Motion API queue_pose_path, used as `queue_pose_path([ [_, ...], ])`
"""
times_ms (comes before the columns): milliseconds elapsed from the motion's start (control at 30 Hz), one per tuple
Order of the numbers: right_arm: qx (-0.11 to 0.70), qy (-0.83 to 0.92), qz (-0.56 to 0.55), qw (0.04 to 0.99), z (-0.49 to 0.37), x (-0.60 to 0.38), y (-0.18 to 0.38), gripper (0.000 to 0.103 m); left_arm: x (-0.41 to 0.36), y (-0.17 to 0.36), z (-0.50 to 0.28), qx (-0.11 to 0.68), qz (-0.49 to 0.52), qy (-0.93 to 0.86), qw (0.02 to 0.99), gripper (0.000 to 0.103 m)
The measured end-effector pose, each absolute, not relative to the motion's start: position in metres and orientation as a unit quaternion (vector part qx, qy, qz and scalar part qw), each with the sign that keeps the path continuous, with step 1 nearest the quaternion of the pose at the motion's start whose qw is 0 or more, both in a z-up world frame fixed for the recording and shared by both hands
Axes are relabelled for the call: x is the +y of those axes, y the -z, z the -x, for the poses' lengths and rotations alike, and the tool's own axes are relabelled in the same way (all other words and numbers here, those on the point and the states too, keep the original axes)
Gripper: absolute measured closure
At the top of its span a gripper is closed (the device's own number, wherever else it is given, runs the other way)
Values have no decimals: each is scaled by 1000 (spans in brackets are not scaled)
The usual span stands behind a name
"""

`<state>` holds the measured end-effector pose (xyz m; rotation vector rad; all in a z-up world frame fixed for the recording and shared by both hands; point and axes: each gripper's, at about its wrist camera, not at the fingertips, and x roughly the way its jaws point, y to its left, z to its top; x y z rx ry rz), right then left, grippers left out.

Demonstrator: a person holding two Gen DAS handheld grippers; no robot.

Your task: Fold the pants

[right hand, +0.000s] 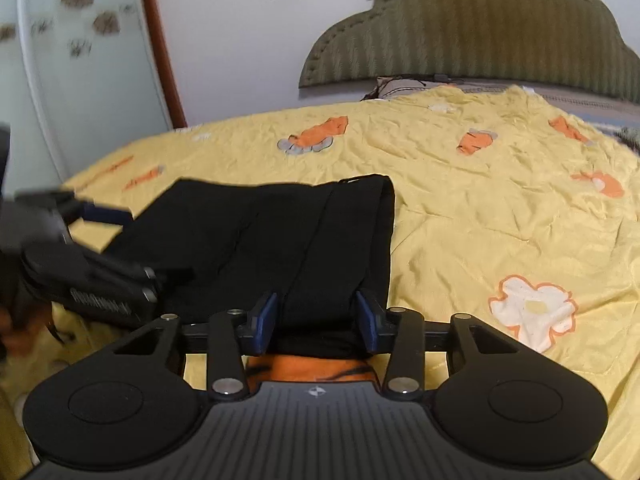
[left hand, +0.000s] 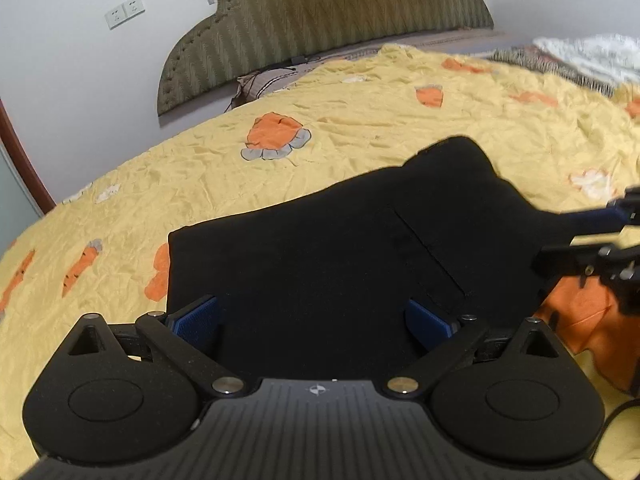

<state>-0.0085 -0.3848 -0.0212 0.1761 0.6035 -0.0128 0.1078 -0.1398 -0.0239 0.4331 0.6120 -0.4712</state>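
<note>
1. While the left fingers (left hand: 312, 320) stand spread as wide as they go, with only black cloth lying beneath and between them and nothing gripped, the right fingers (right hand: 316, 316) are part open, straddling the near edge of the pants (right hand: 280, 232) without the pads plainly pressing on it; I judge both to hold nothing.
2. The pants lie folded into a compact black block on the yellow bedspread (right hand: 480, 208), near its front edge, with the layered fold edges showing on the right side in the right wrist view.
3. Risk, as I judge it: a pad could snag the top layer as a hand draws away, dragging the stack open; loose, slippery cloth would cause that.
4. Risk: a pinch that catches only some layers would skew the next fold; the wrinkled bedspread could also be caught up with the pants.
5. Containers: none shows in either view; the pants rest bare on the bed.
</note>
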Motion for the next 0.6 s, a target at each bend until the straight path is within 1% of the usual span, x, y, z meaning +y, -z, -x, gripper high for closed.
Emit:
queue_pose_path([
  [100,298,4,-77,951,5,-384,22,72,-135,25,-113,318,-183,213,906,1],
  [133,301,11,-65,951,5,-383,23,80,-132,24,-113,323,-177,212,905,1],
  [200,306,13,-50,951,7,-382,24,80,-124,22,-111,330,-174,208,904,1],
  [300,307,17,-71,949,8,-386,24,79,-103,18,-107,336,-168,192,907,1],
  [333,303,24,-77,949,9,-388,21,76,-93,16,-106,341,-162,187,907,1],
  [367,294,37,-77,952,10,-387,16,76,-82,14,-106,348,-154,177,908,1],
  [433,268,67,-46,960,13,-378,3,76,-62,12,-106,360,-132,159,910,1],
  [533,255,27,-14,966,4,-363,-6,76,-37,14,-115,384,-88,141,908,0],
  [600,278,-5,-14,960,-11,-356,2,76,-30,20,-122,409,-84,146,897,0],
])
